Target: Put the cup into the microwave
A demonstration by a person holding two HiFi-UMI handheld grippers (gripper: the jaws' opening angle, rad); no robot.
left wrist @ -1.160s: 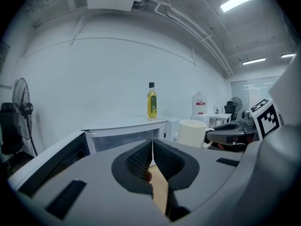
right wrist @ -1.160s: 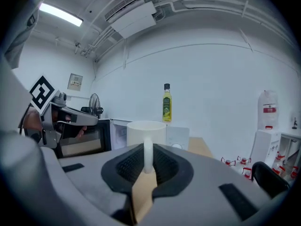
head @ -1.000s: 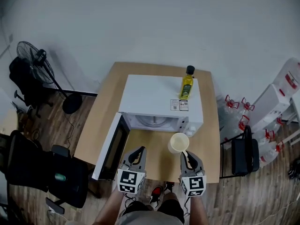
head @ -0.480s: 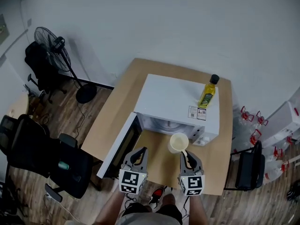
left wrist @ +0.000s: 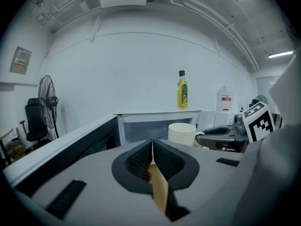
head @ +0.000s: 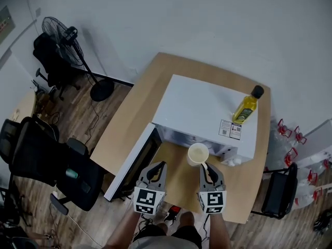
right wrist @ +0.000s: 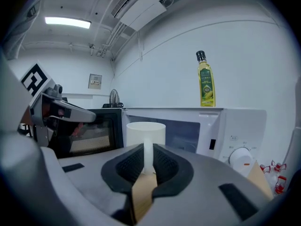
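Light wood surface (head: 129, 118), white microwave (head: 202, 108) sits directly on it toward the back, door (head: 130, 165) swung open over the near left edge. Bare strip in front.

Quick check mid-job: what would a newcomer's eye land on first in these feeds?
The white cup, gripped by its handle in the right gripper's jaws, hangs just in front of the microwave, whose door stands swung open to the left. A yellow oil bottle stands on the microwave's top near its far right corner. The left gripper, jaws together and empty, is beside the door.
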